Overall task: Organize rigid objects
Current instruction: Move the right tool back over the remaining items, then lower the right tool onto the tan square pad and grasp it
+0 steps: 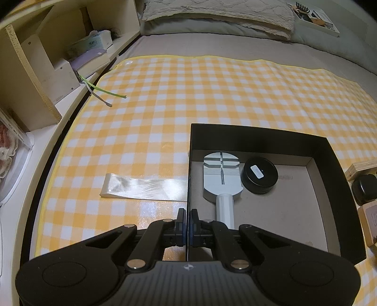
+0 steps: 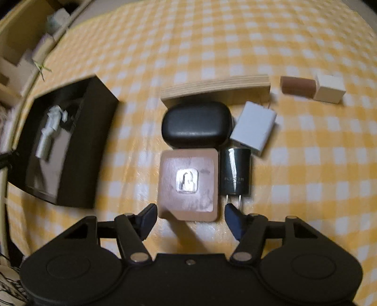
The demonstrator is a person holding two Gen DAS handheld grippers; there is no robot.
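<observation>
A bed carries a yellow-and-white checked cloth [image 1: 165,98], with a shelf [image 1: 35,77] along its left side and a pillow [image 1: 219,16] at the head. On the cloth sits my landmark, the black box [image 1: 259,136].

My left hand-held gripper [image 1: 187,221] is clenched on the box's left wall, its two pads pressed to either side of the thin edge. Inside the box lie a grey tool [image 1: 221,179] with a white handle and, just right of it and touching its head, a black round tin [image 1: 259,175]. Left of the box, a strip of shiny ribbon [image 1: 143,187] lies flat on the cloth, its end running up to the box wall.

My right hand-held gripper [image 2: 190,213] stands released, with no earlier view to compare; its fingers flank the near edge of a wooden tile [image 2: 188,183] without pressing on it. The tile lies to the right of the box [image 2: 66,141] and bears a small padlock plate. Beyond the tile, touching it, sits a black case [image 2: 196,124]; a black plug [image 2: 235,174] lies against the tile's right side, a white adapter [image 2: 254,127] beyond that. Farther off are a wooden slab [image 2: 216,88] and, well to the right, a brown block [image 2: 297,86] and a cream block [image 2: 329,90] side by side.
</observation>
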